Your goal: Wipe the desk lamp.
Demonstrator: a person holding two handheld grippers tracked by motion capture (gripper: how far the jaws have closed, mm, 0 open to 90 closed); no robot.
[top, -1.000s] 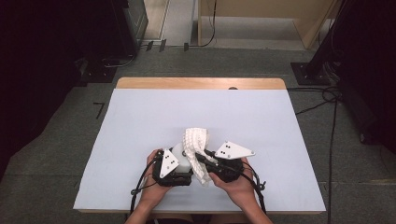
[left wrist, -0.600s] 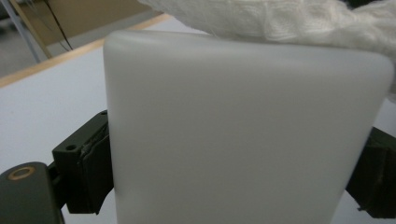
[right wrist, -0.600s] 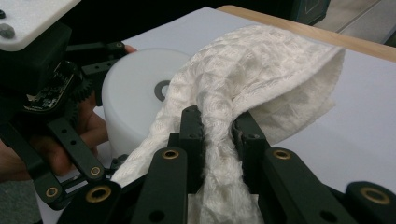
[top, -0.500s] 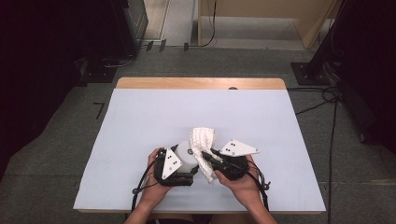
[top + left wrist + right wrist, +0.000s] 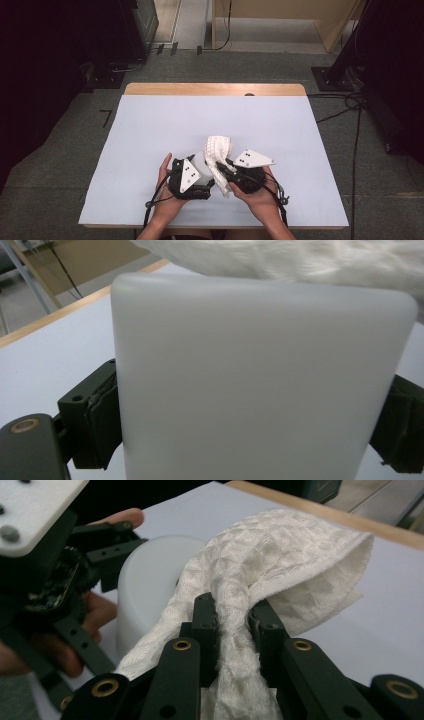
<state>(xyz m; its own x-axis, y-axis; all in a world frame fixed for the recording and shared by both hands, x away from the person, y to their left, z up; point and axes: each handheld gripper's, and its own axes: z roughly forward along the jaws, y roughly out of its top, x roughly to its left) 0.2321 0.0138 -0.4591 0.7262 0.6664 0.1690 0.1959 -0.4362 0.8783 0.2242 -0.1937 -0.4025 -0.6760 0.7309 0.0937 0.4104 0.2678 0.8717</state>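
Right gripper view shows one white waffle-weave cloth (image 5: 280,565) bunched and pinched between the right gripper (image 5: 235,625) fingers, which are clamped together on it; the cloth's free end drapes over one white plastic cup (image 5: 150,580). This detail of the grip is hidden in the high view, where the cloth (image 5: 218,155) merely rises between the two hands near the front edge of the bench (image 5: 150,130).

Left gripper view shows what the others hide: the cup (image 5: 260,385) seen close, smooth and frosted, squeezed on both sides by the left gripper (image 5: 255,415) fingers, with the cloth (image 5: 300,257) lying across its top.

High view alone gives the layout: two grippers, left gripper (image 5: 192,175) and right gripper (image 5: 240,172), held close together by two hands, on a pale blue-grey bench with a wooden far edge.
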